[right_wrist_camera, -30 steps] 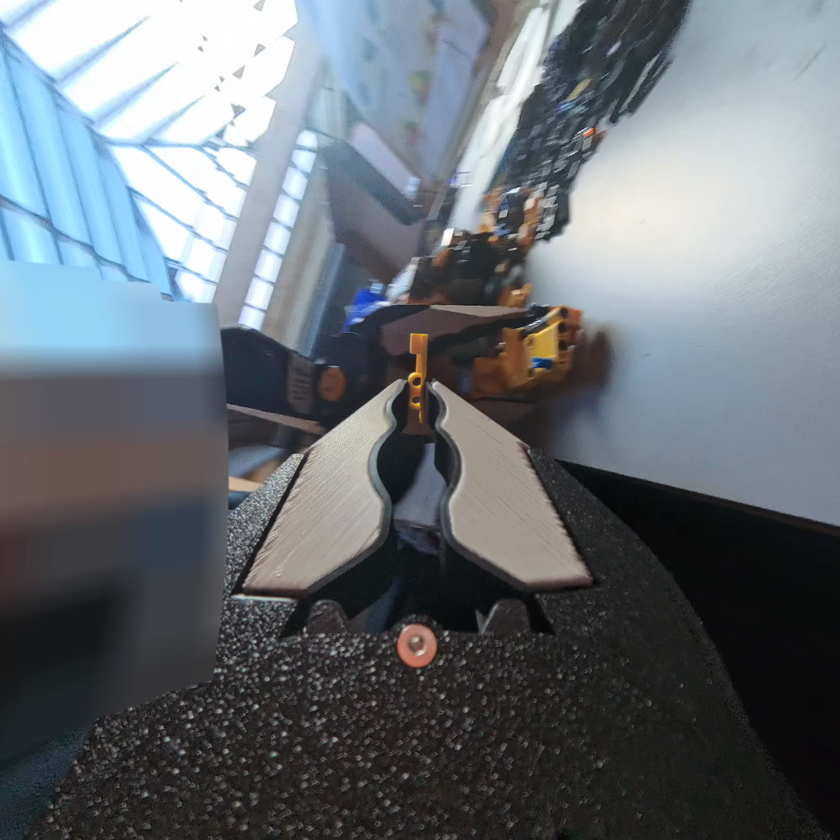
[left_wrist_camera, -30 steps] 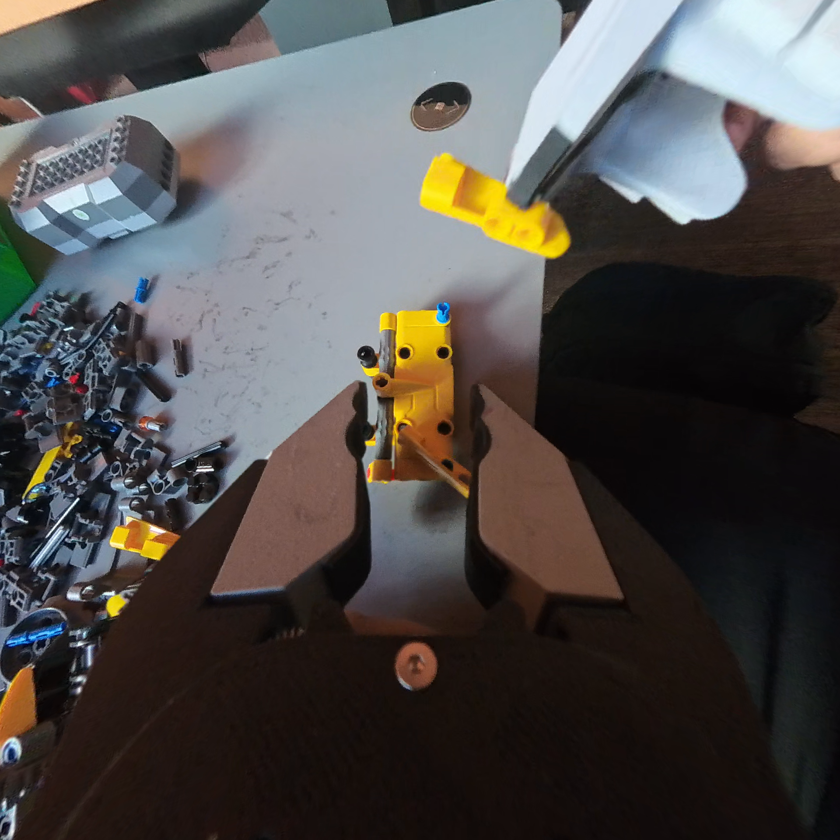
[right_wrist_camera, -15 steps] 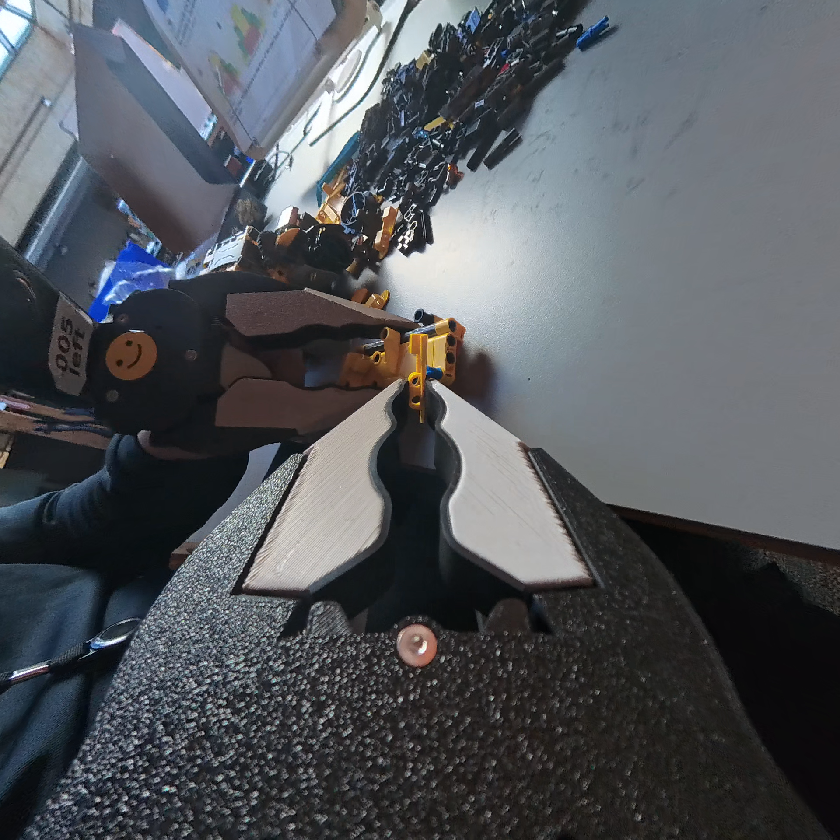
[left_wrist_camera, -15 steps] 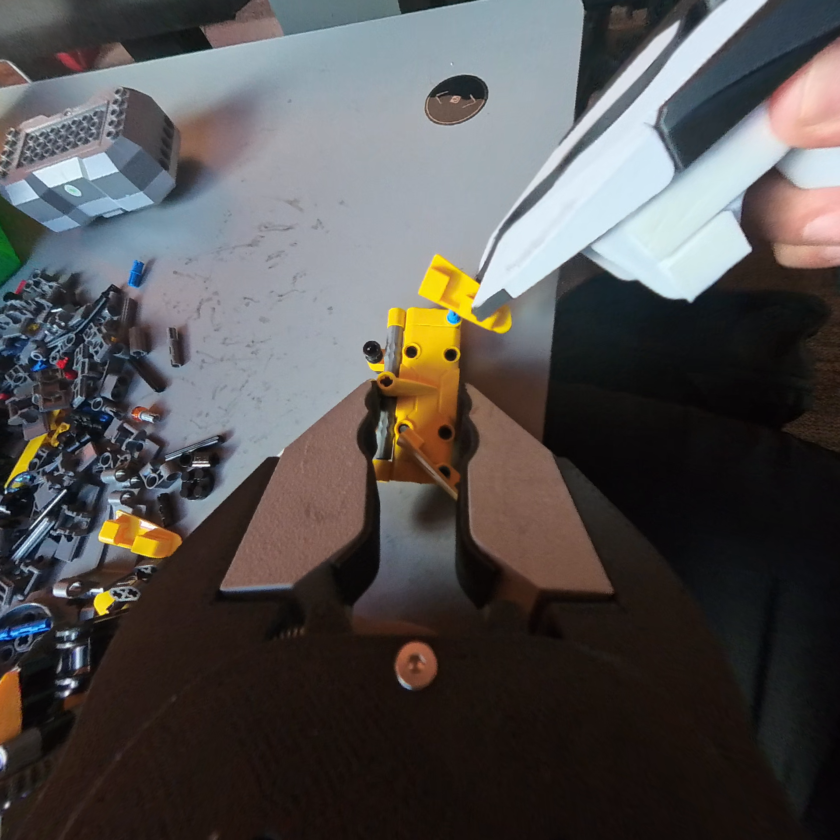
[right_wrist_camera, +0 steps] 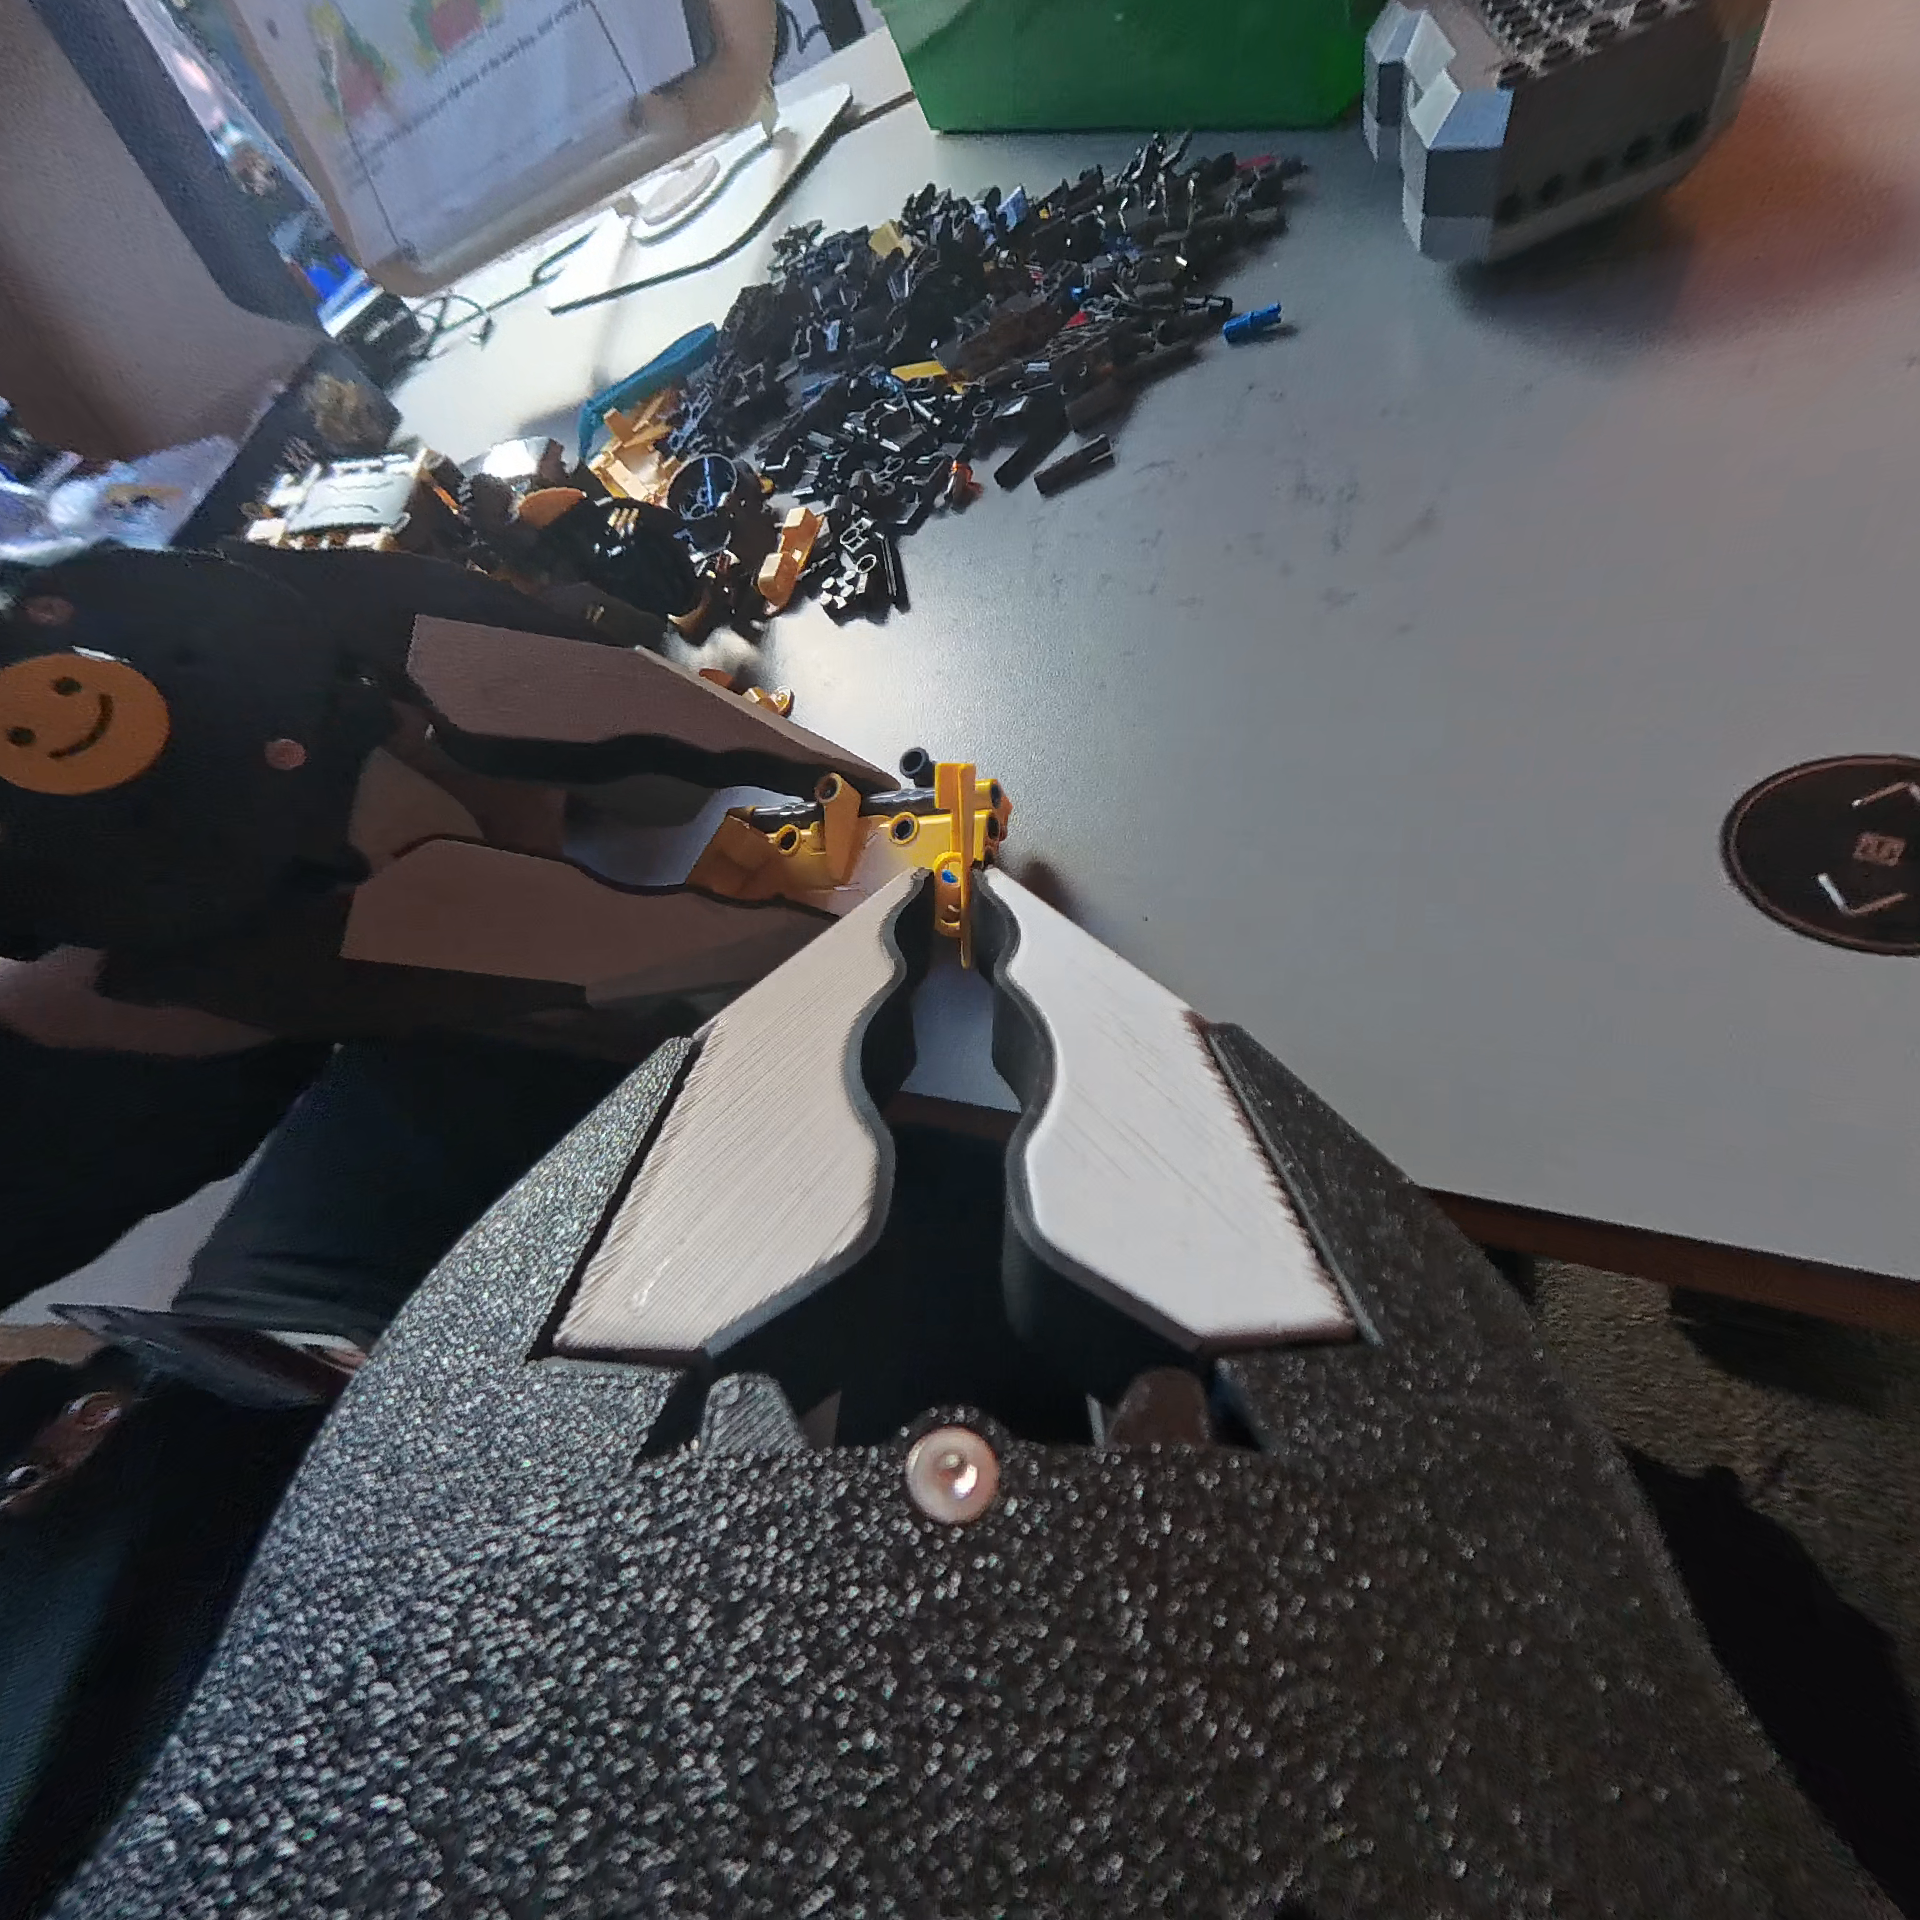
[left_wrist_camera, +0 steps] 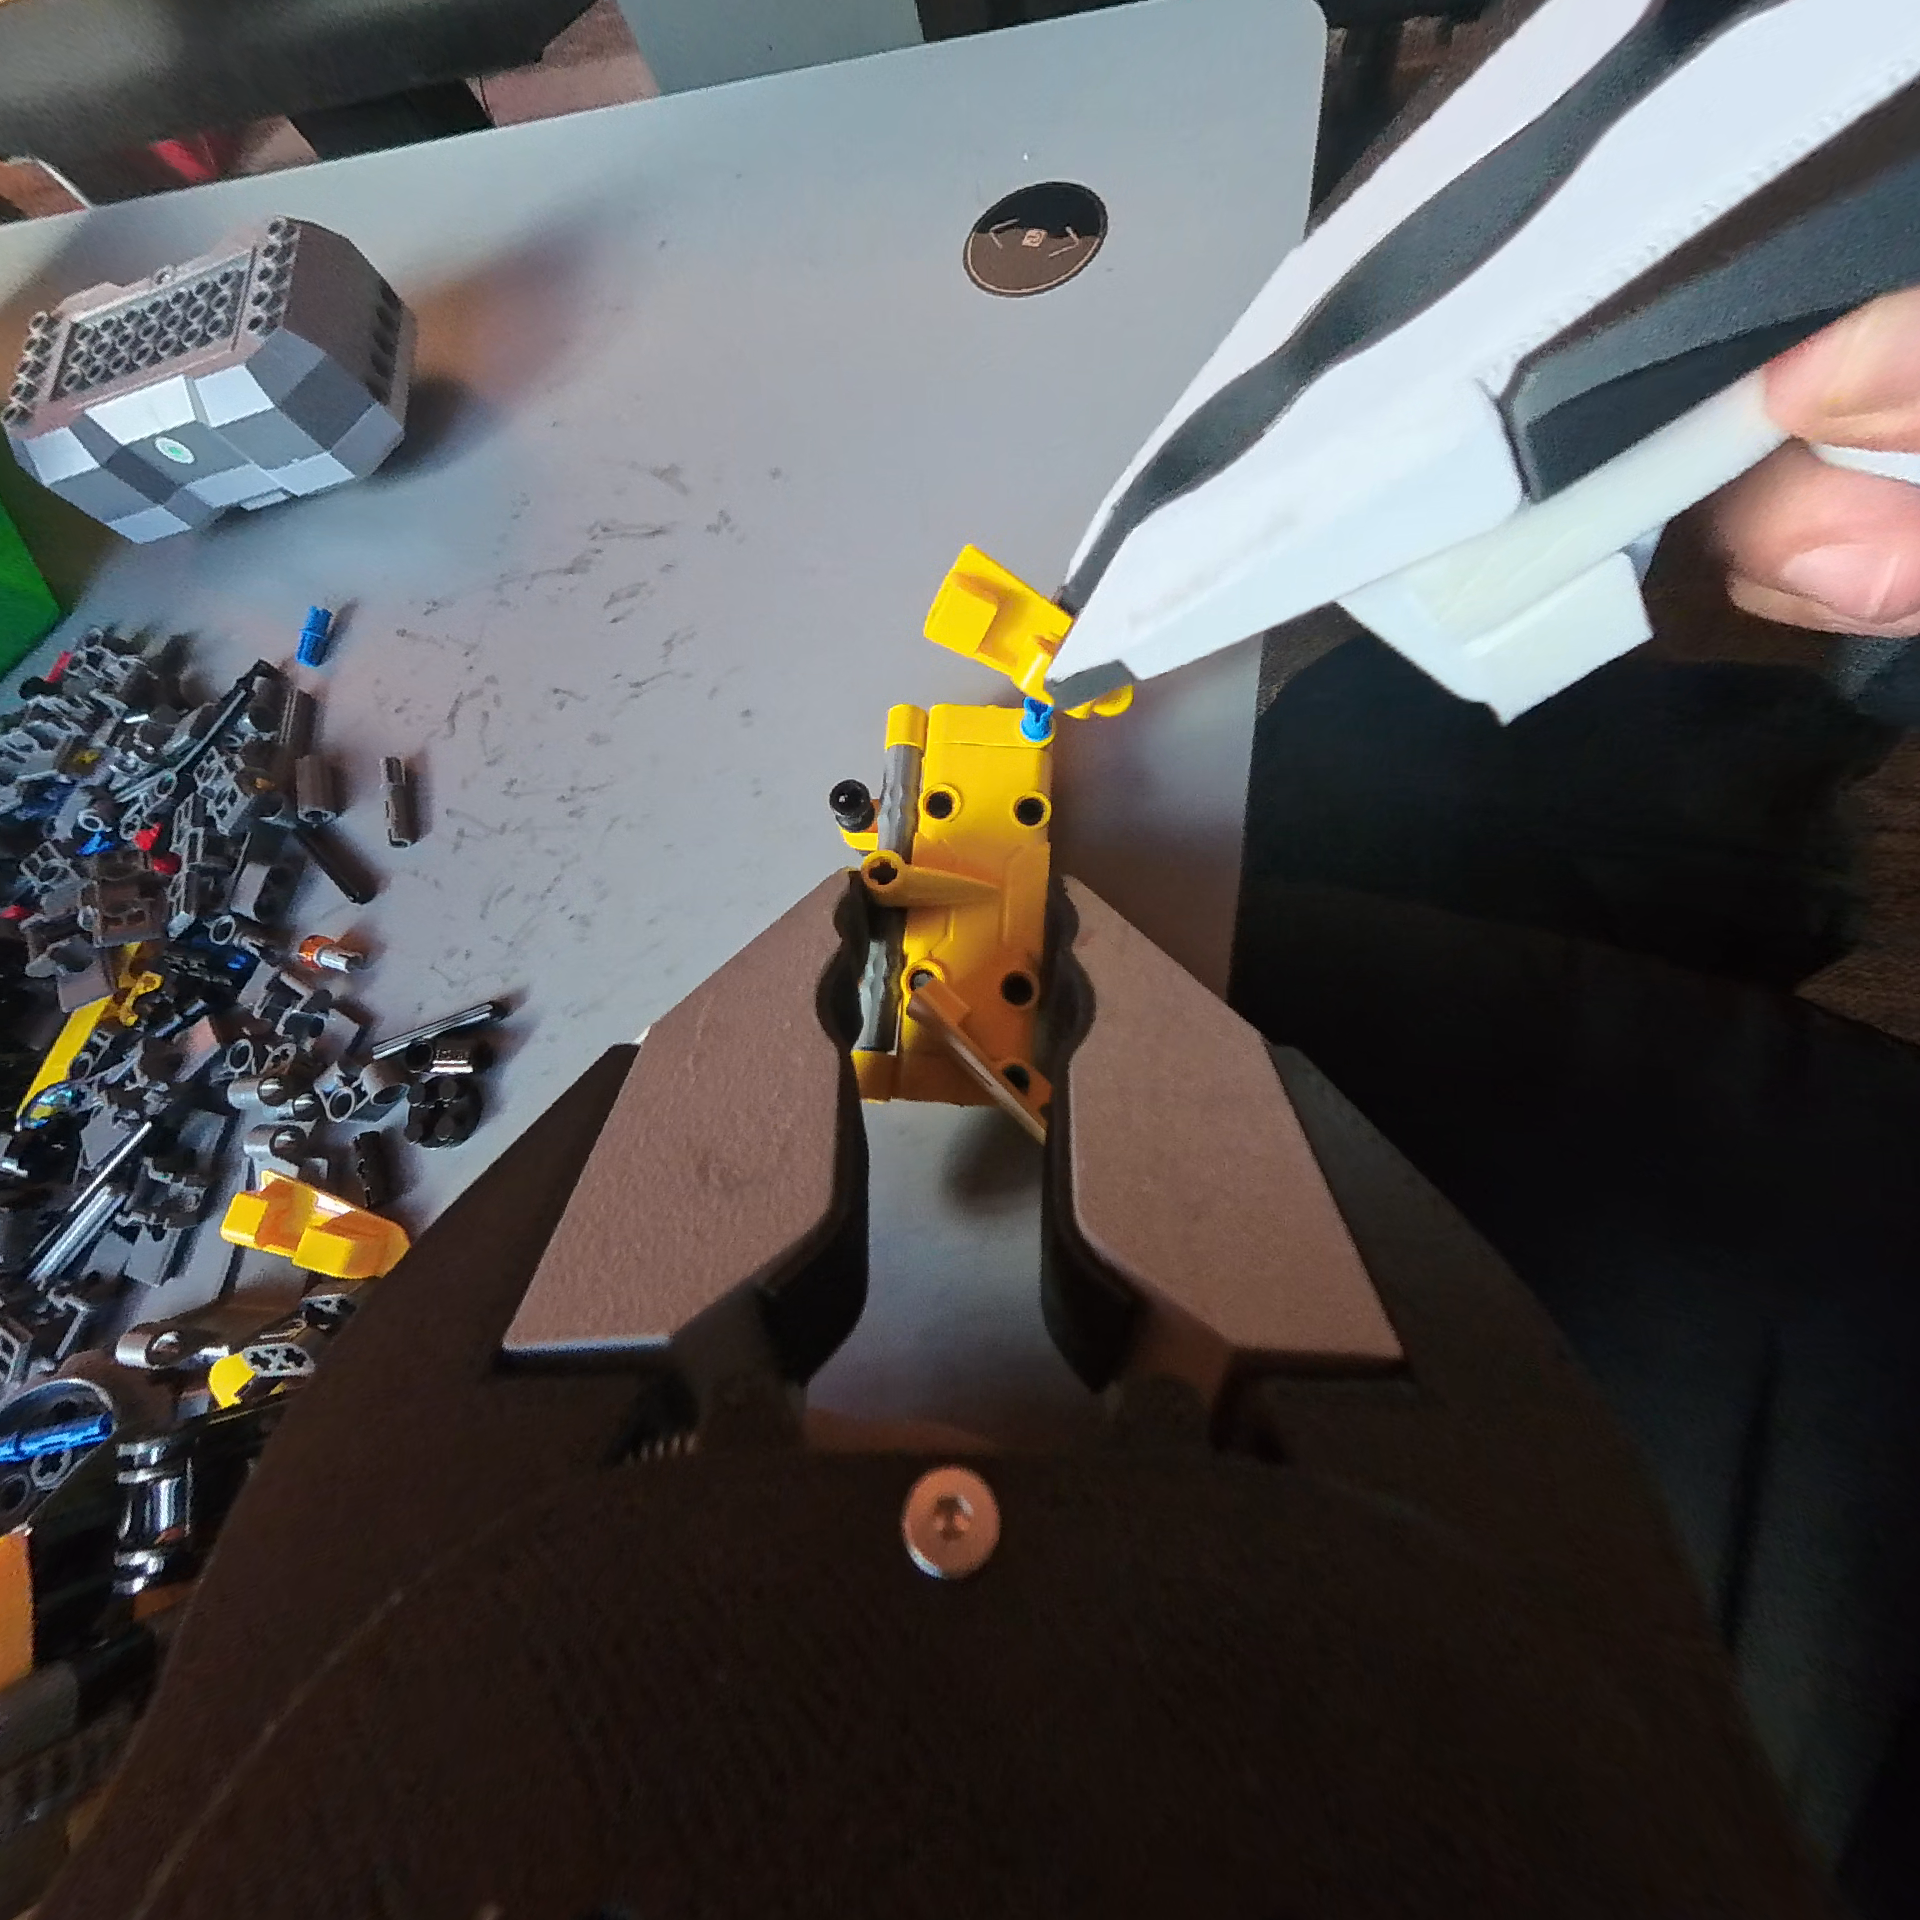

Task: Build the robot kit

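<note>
Left wrist view: the left gripper point(left_wrist_camera: 951, 935) stays clamped on the yellow block assembly point(left_wrist_camera: 971, 883) at the grey table point(left_wrist_camera: 727, 364) edge. Right gripper point(left_wrist_camera: 1081, 665), pinching the yellow flat piece point(left_wrist_camera: 987, 613), has tilted in, seemingly touching its blue pin point(left_wrist_camera: 1036, 717).

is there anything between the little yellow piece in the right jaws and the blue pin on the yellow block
Nothing visible. The right gripper holds the small yellow piece right at the blue pin on the far end of the yellow block, which the left gripper clamps lower down, clear of that end.
</note>
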